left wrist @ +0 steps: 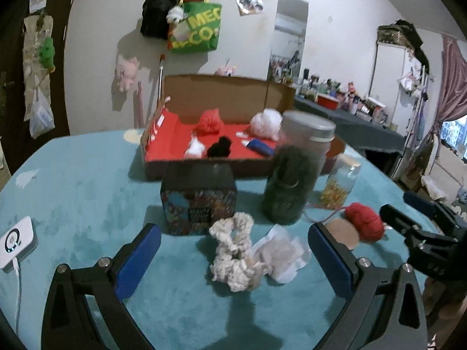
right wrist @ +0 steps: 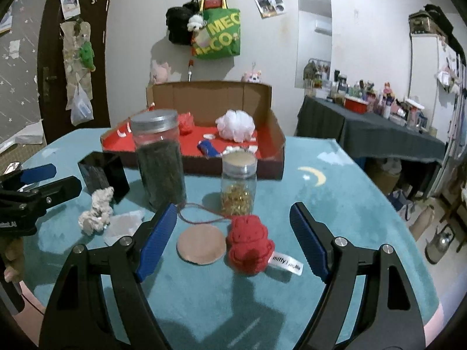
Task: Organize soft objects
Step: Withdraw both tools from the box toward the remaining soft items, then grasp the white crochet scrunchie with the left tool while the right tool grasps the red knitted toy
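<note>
Red knitted yarn made up the small plush point(right wrist: 250, 245) lying on the teal tablecloth point(right wrist: 350, 218) just ahead of the right gripper point(right wrist: 233, 239), whose blue pads stood spread and empty. It looked light and squashy; a pinch across its plump middle seemed safest. The left gripper point(left wrist: 233, 262) was likewise spread around nothing, the cream crochet piece point(left wrist: 233, 250) lying between its fingers, limp and likely to sag unless taken at its bunched base. Beyond the jars, the red-lined cardboard box point(right wrist: 280, 145) held other soft things.
</note>
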Available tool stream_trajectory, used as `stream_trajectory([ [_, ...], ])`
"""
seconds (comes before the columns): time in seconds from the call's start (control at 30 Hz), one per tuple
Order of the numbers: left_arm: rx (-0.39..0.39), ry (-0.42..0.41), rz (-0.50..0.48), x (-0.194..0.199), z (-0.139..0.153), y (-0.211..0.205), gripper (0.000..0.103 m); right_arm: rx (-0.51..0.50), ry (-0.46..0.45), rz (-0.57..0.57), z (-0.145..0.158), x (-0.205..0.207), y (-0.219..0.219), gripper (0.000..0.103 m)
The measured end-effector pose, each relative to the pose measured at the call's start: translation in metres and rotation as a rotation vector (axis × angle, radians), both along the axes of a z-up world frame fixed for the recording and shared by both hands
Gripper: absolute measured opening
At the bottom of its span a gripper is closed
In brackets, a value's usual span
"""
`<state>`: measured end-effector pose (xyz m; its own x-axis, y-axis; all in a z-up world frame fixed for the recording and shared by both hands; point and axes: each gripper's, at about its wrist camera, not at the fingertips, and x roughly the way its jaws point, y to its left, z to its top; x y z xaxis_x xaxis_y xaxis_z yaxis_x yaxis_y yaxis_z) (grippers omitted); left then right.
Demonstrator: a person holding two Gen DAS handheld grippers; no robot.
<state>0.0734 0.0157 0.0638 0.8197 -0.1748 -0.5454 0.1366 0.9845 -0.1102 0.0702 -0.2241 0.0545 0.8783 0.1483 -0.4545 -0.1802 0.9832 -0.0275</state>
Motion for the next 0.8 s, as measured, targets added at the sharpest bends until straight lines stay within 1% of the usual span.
stream_trajectory([
  [0.2,0.01,0.073,0.011,0.015,-0.013,0.003,0.103,-0.017,0.046,-0.011,-0.01,0.014,-0.007,0.08],
  [0.33,0.017,0.12,0.0,0.021,-0.018,0.003,0.098,-0.016,0.128,0.006,-0.018,0.031,-0.014,0.08],
  [0.4,0.029,0.146,-0.006,0.026,-0.02,0.003,0.097,0.02,0.191,0.02,-0.023,0.041,-0.02,0.08],
  [0.47,0.051,0.169,-0.011,0.03,-0.023,0.003,0.091,0.06,0.229,0.03,-0.025,0.047,-0.025,0.08],
  [0.53,0.063,0.191,-0.019,0.034,-0.026,0.002,0.081,0.063,0.256,0.016,-0.028,0.052,-0.028,0.08],
  [0.57,0.057,0.21,-0.029,0.037,-0.029,0.003,0.078,0.07,0.274,0.018,-0.03,0.055,-0.028,0.08],
  [0.6,0.041,0.225,-0.042,0.039,-0.031,0.004,0.07,0.079,0.295,0.023,-0.032,0.057,-0.029,0.079],
  [0.63,0.02,0.238,-0.061,0.04,-0.032,0.005,0.058,0.085,0.318,0.03,-0.035,0.06,-0.028,0.079],
  [0.67,0.004,0.246,-0.082,0.04,-0.033,0.006,0.052,0.093,0.34,0.039,-0.038,0.062,-0.028,0.073],
  [0.7,0.001,0.247,-0.096,0.04,-0.033,0.005,0.041,0.104,0.358,0.05,-0.041,0.064,-0.029,0.052],
  [0.73,-0.005,0.24,-0.107,0.039,-0.032,0.004,0.033,0.117,0.372,0.06,-0.043,0.066,-0.029,0.039],
  [0.77,-0.008,0.237,-0.115,0.037,-0.031,0.004,0.031,0.144,0.387,0.076,-0.045,0.067,-0.032,0.035],
  [0.8,-0.005,0.235,-0.117,0.037,-0.03,0.003,0.028,0.161,0.379,0.079,-0.044,0.065,-0.034,0.034],
])
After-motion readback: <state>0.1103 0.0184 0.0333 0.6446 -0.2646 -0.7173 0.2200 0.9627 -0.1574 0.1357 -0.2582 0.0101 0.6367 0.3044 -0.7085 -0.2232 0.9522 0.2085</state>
